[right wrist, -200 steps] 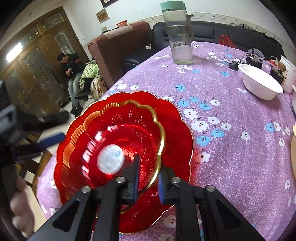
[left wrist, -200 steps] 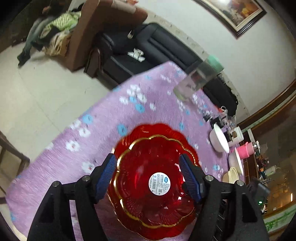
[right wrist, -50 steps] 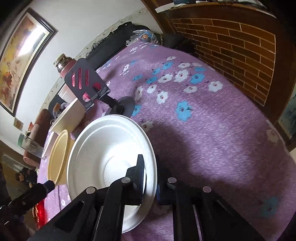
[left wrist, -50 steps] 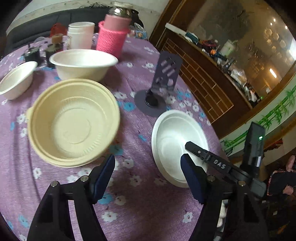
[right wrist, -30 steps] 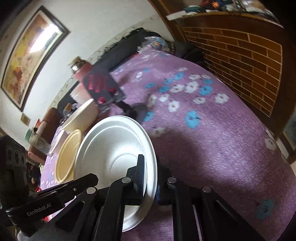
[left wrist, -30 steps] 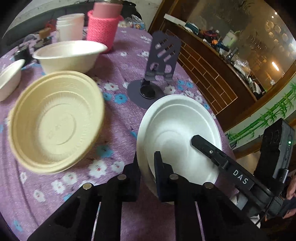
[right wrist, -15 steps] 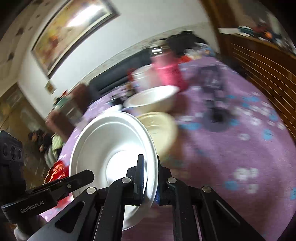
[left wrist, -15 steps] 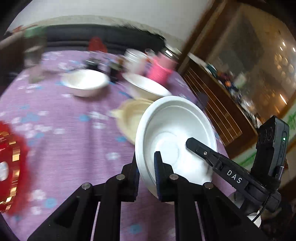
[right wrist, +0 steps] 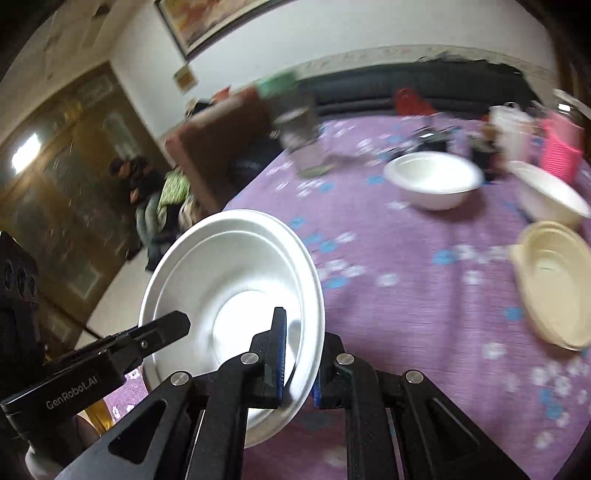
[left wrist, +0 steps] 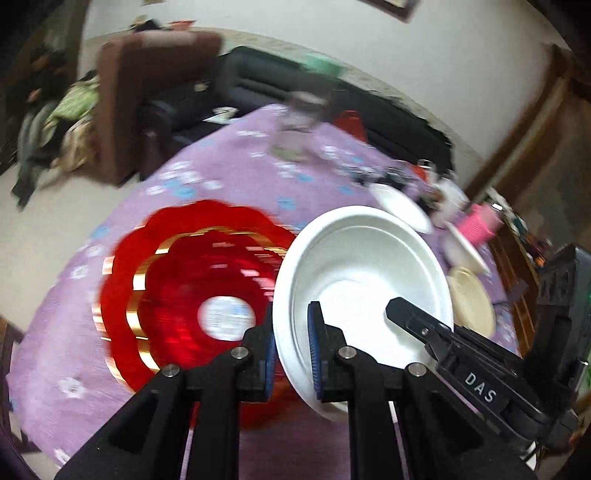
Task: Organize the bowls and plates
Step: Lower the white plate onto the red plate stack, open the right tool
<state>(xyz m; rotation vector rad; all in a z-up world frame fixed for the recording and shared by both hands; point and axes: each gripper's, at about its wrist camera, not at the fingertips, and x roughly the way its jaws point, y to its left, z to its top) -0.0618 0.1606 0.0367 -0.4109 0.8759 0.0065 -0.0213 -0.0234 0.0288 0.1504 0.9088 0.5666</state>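
Left gripper (left wrist: 291, 354): clamped on white bowl (left wrist: 364, 280) rim
Right gripper (right wrist: 297, 363): clamped on opposite rim
Bowl position: held above purple tablecloth (right wrist: 424, 280), beside red plates (left wrist: 192, 291)

A home living room; a black sofa (left wrist: 258, 85) along the far wall, a brown armchair (left wrist: 147, 92) at its left, a framed painting (right wrist: 221, 22) above; a flowered purple tablecloth (right wrist: 424, 277) near.
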